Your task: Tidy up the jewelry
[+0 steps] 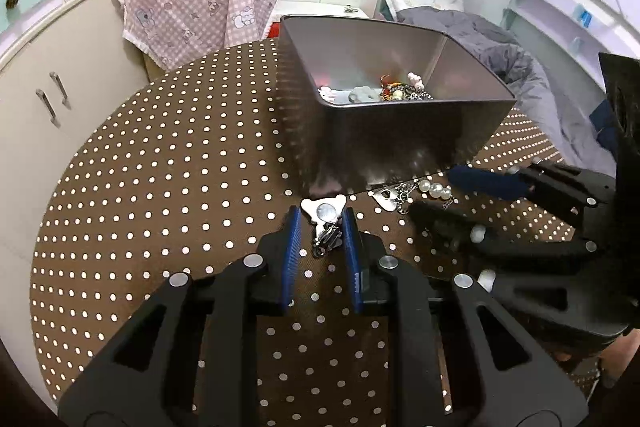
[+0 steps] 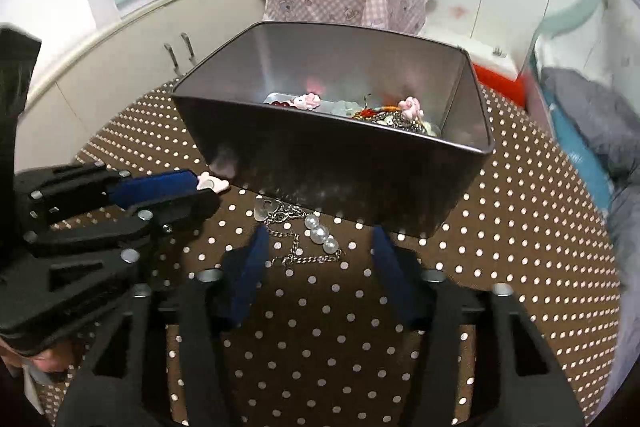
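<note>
Pick-up step in hand. The left gripper (image 1: pixel 322 213) is clamped on the bear clip (image 1: pixel 325 214), at 6 o'clock of the tin (image 2: pixel 320 167). The right gripper (image 2: pixel 319 235) stands apart astride the pearl chain (image 2: pixel 329 246), at the clip's 3 o'clock. Next, I judge, it must close squarely on the chain, then lift it over the rim.

Even indoor light was recorded, moderately bright. Soft reflections were seen on metal tin (image 1: pixel 400 139) walls. Strong fisheye bending and dark vignette were noted at edges. Motion blur was seen on right gripper (image 2: pixel 320 247) fingers and at right side of right wrist view.
</note>
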Demonstrator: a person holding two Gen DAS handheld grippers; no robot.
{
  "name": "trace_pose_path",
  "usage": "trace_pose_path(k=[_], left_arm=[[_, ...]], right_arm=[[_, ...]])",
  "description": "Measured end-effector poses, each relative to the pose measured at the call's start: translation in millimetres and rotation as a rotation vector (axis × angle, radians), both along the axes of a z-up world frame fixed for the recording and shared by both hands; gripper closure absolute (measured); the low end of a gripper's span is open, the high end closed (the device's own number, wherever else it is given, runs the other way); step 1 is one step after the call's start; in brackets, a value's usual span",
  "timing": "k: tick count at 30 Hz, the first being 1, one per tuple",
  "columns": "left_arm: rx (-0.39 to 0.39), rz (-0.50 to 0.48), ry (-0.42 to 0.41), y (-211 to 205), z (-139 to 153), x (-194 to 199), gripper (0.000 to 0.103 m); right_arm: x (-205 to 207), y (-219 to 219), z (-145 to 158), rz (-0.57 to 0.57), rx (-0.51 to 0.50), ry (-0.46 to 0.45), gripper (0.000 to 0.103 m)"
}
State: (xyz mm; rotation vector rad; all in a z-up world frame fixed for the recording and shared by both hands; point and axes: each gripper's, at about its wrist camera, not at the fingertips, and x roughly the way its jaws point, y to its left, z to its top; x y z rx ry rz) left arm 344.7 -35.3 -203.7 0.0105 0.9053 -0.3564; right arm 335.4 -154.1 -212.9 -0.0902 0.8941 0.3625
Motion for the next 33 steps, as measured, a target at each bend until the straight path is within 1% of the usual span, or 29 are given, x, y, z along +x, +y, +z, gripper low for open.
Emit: trace_pose_path(k=[1, 3, 5, 8, 11, 18, 22, 29, 33], left_arm=[[-0.001, -0.002, -0.001, 0.5, 0.6, -0.5, 0.089], [-0.015, -0.013, 0.001, 1.2, 1.9, -2.1, 0.089], [-0.02, -0.017, -0.003, 2.4, 3.5, -6.6, 0.089], [-0.02, -0.021, -0.017, 5.6, 8.0, -15.5, 0.089], [-0.031, -0.023, -0.03, 10.5, 15.7, -23.1, 0.089], [-0.075, -0.029, -0.1, 21.4, 53.7, -37.9, 0.089], [-0.092, -0.041, -0.137, 24.9, 73.8, -41.3, 0.089], [-0.097, -0.065, -0.217, 22.2, 110.6, -39.0, 0.089], [-0.103, -0.08, -0.274, 16.6, 137.4, -33.8, 0.089]], right_arm=[[-0.5, -1.6, -0.5, 0.004, 0.018, 0.009, 0.095], [-7.3, -3.4, 0.0, 0.017, 0.027, 0.01, 0.095], [-15.6, -7.1, 4.4, 0.022, 0.063, 0.019, 0.096], [-31.4, -8.9, 18.5, 0.032, 0.084, -0.006, 0.096], [-43.4, -13.2, 39.1, 0.042, 0.102, -0.041, 0.095], [-57.0, -27.1, 94.5, 0.07, 0.175, -0.121, 0.095], [-62.4, -29.2, 124.9, 0.086, 0.2, -0.176, 0.095], [-61.1, -33.2, 171.7, 0.109, 0.219, -0.275, 0.095], [-53.6, -34.6, 197.1, 0.117, 0.227, -0.325, 0.095]])
